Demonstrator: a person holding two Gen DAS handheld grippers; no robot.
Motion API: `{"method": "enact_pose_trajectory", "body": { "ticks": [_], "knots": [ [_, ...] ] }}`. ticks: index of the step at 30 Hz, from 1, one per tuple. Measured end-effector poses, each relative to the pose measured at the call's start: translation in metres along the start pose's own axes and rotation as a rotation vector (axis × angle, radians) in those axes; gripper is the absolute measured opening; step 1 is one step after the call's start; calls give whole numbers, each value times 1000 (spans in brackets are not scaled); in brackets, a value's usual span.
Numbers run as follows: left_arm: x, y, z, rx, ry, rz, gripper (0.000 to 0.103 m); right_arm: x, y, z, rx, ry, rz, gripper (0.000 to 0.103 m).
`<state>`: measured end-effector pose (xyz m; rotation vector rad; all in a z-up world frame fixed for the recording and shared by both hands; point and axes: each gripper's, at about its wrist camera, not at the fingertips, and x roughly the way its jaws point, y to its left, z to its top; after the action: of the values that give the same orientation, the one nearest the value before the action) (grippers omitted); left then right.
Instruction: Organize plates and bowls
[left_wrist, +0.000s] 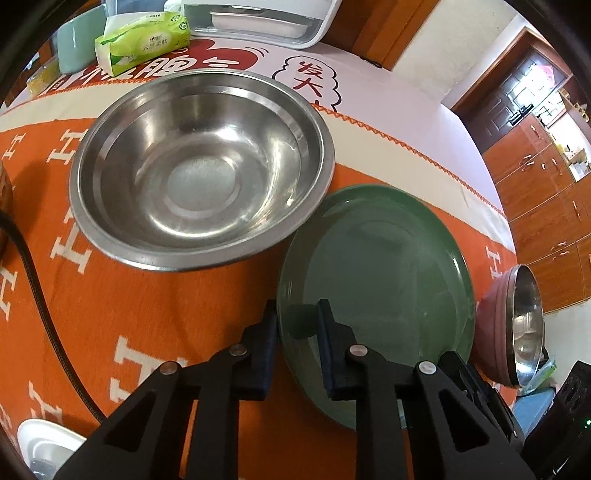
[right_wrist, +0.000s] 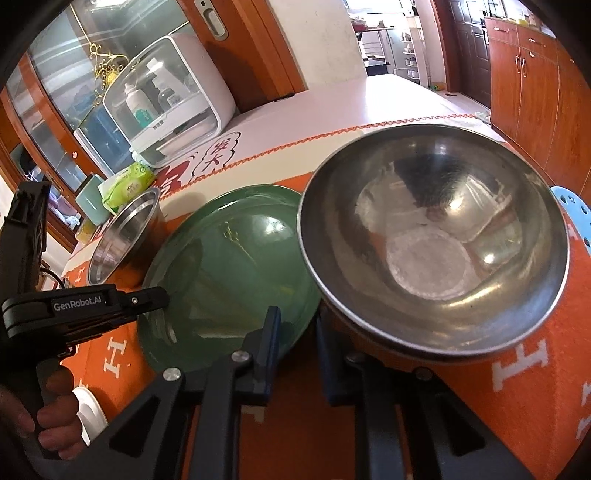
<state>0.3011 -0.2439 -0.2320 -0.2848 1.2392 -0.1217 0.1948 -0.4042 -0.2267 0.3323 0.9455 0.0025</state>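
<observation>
A green plate (left_wrist: 376, 288) lies on the orange cloth; it also shows in the right wrist view (right_wrist: 229, 266). My left gripper (left_wrist: 297, 310) has its jaws either side of the plate's near rim, with a gap showing. A large steel bowl (left_wrist: 199, 166) sits left of the plate, seen small in the right wrist view (right_wrist: 122, 236). A second steel bowl (right_wrist: 432, 236) sits in a pink bowl (left_wrist: 493, 325). My right gripper (right_wrist: 295, 321) is open at its near edge, the right finger under the rim.
A green tissue pack (left_wrist: 144, 40), a teal cup (left_wrist: 74, 44) and a white cabinet (right_wrist: 170, 99) stand at the back. A black cable (left_wrist: 33, 280) runs at the left. A white dish (left_wrist: 44, 450) sits near left. Wooden cupboards (right_wrist: 524, 85) stand beyond the table.
</observation>
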Motion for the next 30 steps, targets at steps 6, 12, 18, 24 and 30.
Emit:
{"method": "enact_pose_trajectory", "body": {
  "ticks": [6,12,18,24,30],
  "knots": [
    [-9,2,-11,16,31,-6,17,-11,1,-8,-6,33,-1,17],
    [-25,2,-27,43,45,-16,17,-27,5,-14,-20,33,-9,17],
    [-44,1,-38,67,32,-29,17,-43,7,-16,-35,19,-12,17],
    [-66,3,-49,73,-1,-39,17,-60,16,-20,-78,-3,-1,17],
    [-92,13,-64,77,-45,-50,17,-78,29,-26,-118,-35,19,17]
  ]
}}
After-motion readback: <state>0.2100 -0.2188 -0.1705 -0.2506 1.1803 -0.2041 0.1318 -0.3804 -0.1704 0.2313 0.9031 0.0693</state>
